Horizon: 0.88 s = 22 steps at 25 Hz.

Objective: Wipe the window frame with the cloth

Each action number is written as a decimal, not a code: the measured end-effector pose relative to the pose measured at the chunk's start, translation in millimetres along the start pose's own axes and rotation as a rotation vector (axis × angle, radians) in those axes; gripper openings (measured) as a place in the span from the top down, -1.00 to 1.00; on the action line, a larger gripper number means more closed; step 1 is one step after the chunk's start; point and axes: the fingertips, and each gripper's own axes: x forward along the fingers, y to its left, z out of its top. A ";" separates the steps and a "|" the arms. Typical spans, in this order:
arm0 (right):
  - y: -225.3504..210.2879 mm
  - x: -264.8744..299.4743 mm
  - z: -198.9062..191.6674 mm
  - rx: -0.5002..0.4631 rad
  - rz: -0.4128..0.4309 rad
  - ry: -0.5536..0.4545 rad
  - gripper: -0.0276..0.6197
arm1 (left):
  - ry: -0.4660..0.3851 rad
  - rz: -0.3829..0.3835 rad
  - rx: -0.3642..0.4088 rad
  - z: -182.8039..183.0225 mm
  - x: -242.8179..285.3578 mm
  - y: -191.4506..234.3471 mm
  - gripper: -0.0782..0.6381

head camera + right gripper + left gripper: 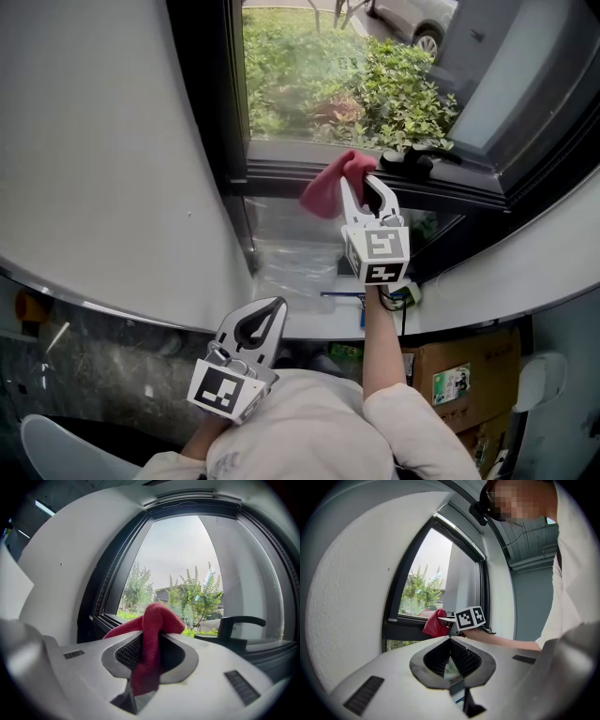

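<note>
Right hand-held gripper: jaws closed on the cloth, a red woven piece pinched between the ribbed pads, with a bunched fold rising past the tips and a tail hanging back toward the camera. In the head view this right hand-held gripper is held out at arm's length with its tips at the lower rail of the window frame. The cloth hangs off the tips toward 10 o'clock, across the dark rail; whether it presses on the rail cannot be confirmed. The left gripper view shows the cloth level with that same lower rail. A black window handle sits on the rail at 2 o'clock from the tips, near but apart from them. Left hand-held gripper: jaws brought together at the tips, nothing between them, held low near the person's chest at 7 o'clock from the right one and well apart from the frame. Its own view confirms the left hand-held gripper closed and empty. Beyond the glass, at 12 o'clock, stand green shrubs. A white wall lies at 9 o'clock of the frame. A cardboard box sits at 5 o'clock.
</note>
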 end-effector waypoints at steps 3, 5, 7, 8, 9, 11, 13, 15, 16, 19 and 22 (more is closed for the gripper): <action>-7.4 -2.8 -2.2 0.010 -0.006 -0.001 0.63 | -0.001 0.003 -0.001 -0.2 1.1 1.7 0.76; -12.5 -4.7 -3.1 0.015 -0.008 -0.002 0.63 | -0.003 0.005 -0.004 0.0 2.0 2.1 0.76; -17.7 -6.7 -3.7 0.016 -0.010 -0.003 0.63 | -0.002 0.003 -0.008 -0.7 2.7 1.0 0.76; -20.1 -7.6 -4.5 0.018 -0.011 -0.003 0.63 | 0.000 0.000 -0.010 -1.3 3.1 0.0 0.76; -22.4 -8.5 -5.6 0.022 -0.011 -0.002 0.63 | 0.001 -0.004 -0.011 -2.0 3.7 -1.0 0.76; -27.2 -10.6 -7.9 0.031 -0.013 -0.001 0.63 | 0.003 -0.009 -0.012 -3.0 4.9 -2.9 0.76; -31.9 -12.9 -9.4 0.033 -0.018 -0.002 0.63 | 0.004 -0.010 -0.011 -2.9 5.9 -4.1 0.76; -36.0 -14.9 -10.3 0.033 -0.022 -0.004 0.63 | 0.003 -0.011 -0.010 -3.0 6.5 -4.7 0.76; -37.8 -15.6 -11.0 0.033 -0.024 -0.005 0.63 | 0.003 -0.012 -0.010 -2.9 6.7 -4.7 0.76; -42.5 -17.5 -12.4 0.035 -0.030 -0.005 0.63 | 0.006 -0.010 -0.008 -4.0 6.5 -3.2 0.76; -46.4 -19.4 -13.3 0.035 -0.035 -0.005 0.63 | 0.010 -0.006 -0.007 -4.4 6.0 -1.6 0.76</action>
